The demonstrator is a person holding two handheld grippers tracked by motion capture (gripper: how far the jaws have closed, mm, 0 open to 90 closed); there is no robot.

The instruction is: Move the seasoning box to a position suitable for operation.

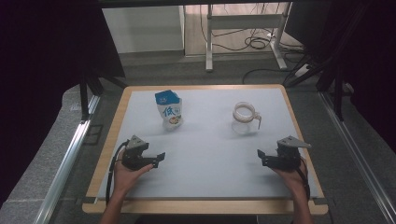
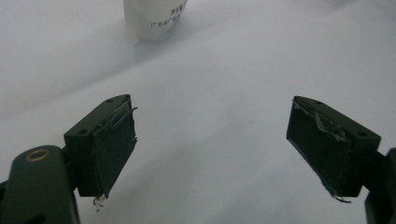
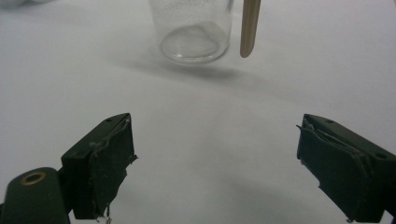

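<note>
One table, wood-edged, pale grey top, near corners partly cut by forearms. Beyond far edge, one metal frame on floor w/ cables, dim, hard to read.

One pouch at approx 11 o'clock from table centre, upright, blue top, white body, large character on front; small print too blurred to read. In left gripper view pouch cut off at top edge, lower part only.

One glass carafe at approx 1 o'clock, clear, pale band at neck, wooden handle on its right side. In right gripper view carafe cropped above base, handle tip hanging beside it, not touching table.

Two grippers. Left gripper at approx 8 o'clock, held in left hand, jaws wide apart, nothing between; pads frayed. Right gripper at approx 4 o'clock, in right hand, jaws likewise spread, bare table between. Both well apart from pouch & carafe.
</note>
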